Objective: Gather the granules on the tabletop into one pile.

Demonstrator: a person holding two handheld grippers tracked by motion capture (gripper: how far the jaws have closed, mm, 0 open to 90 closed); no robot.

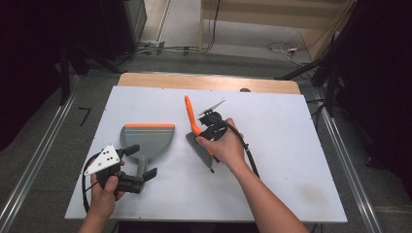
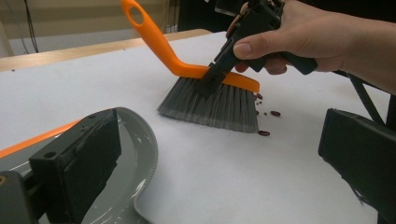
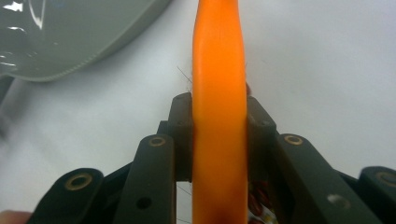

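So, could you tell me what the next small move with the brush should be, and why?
Probably sweep the brush, clamped in the right gripper, toward the dustpan: small red beans lie beside the bristles on the side away from it.

Orange brush (image 2: pixel 187 70) with grey bristles — grey, orange-edged dustpan (image 1: pixel 148 138).

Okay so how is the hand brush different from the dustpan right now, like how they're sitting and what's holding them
The brush stands tilted on its grey bristles with its handle raised, while the dustpan lies flat on the table. The right gripper is clamped on the brush's orange back; the left gripper is open, its jaws either side of the dustpan's handle. The brush is narrow, the dustpan broad. Both are grey with orange.
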